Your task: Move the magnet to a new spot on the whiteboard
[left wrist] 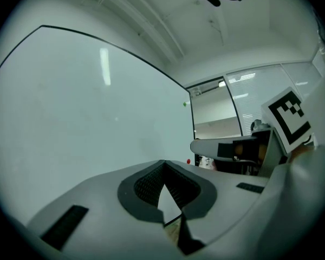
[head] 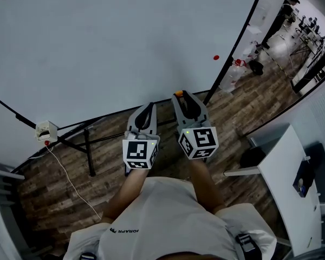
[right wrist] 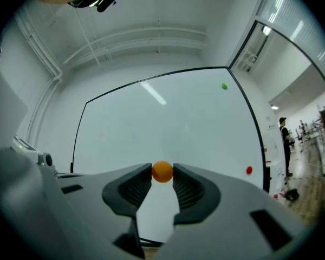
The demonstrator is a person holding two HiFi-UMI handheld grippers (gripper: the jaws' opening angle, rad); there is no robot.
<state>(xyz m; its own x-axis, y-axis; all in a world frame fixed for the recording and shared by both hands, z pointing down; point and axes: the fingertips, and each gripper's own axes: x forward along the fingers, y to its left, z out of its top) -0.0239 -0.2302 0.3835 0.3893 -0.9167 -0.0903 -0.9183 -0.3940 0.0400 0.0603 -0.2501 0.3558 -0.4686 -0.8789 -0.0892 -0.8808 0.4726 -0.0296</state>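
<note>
The jaws of the right gripper (right wrist: 162, 168) are squeezing a little orange magnet (right wrist: 162, 173) right at their tips. It is sitting in front of the whiteboard (right wrist: 168, 118), low down near the bottom edge – I cannot tell if it is touching the board. The jaws of the left gripper (left wrist: 163, 163) are pressing together with nothing in them. This gripper is waiting just beside the right one, at its 9 o'clock. On the board, a red magnet (right wrist: 249, 170) is sticking at 3 o'clock from the orange one, and a green magnet (right wrist: 224, 86) is sitting far up at 1 o'clock.
</note>
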